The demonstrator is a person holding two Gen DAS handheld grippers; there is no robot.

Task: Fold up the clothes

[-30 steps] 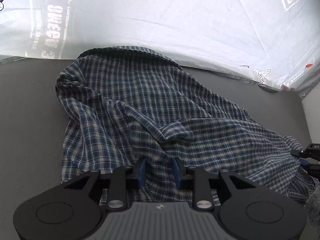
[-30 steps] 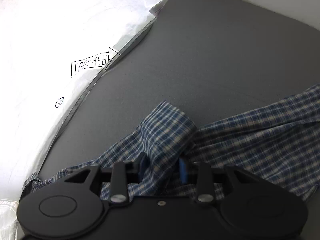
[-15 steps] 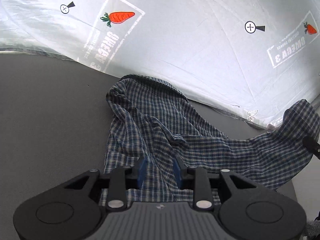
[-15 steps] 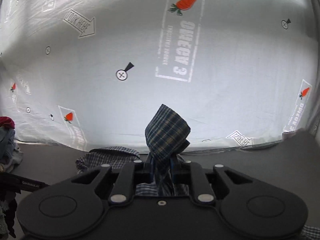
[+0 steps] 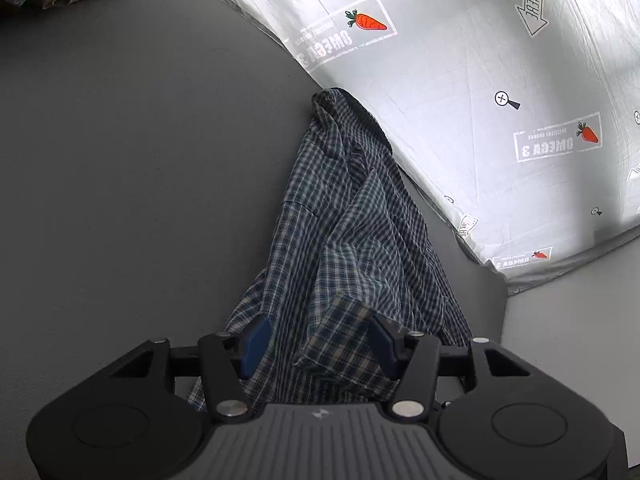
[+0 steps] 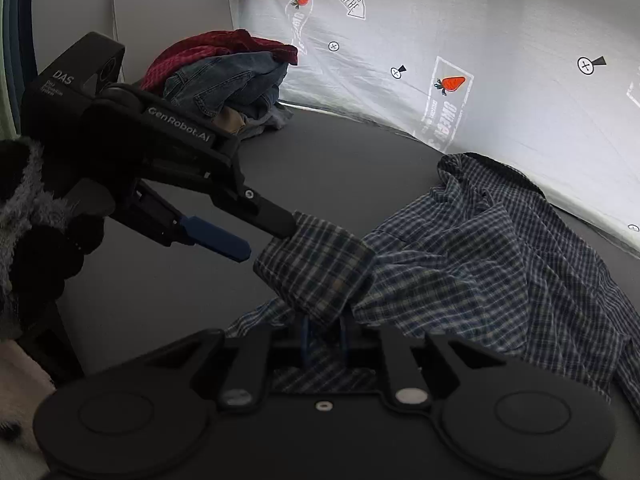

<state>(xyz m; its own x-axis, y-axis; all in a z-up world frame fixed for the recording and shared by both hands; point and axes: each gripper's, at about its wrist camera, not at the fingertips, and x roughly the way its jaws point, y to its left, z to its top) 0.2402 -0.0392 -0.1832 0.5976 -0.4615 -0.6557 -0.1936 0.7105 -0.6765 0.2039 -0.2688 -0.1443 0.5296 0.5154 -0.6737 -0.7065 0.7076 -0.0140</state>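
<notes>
Nearby, left gripper (image 6: 256, 240) (marked "GenRobot.AI") open beside plaid shirt (image 6: 460, 264).

left gripper (image 5: 318, 340) spread wide, right gripper (image 6: 323, 330) clamped

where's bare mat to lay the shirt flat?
Free: the wide grey mat between the clothes pile and the plaid shirt, running toward the left tongs. Crowded: the strip along the printed sheet, where the shirt bunches, and the pile's corner.
</notes>
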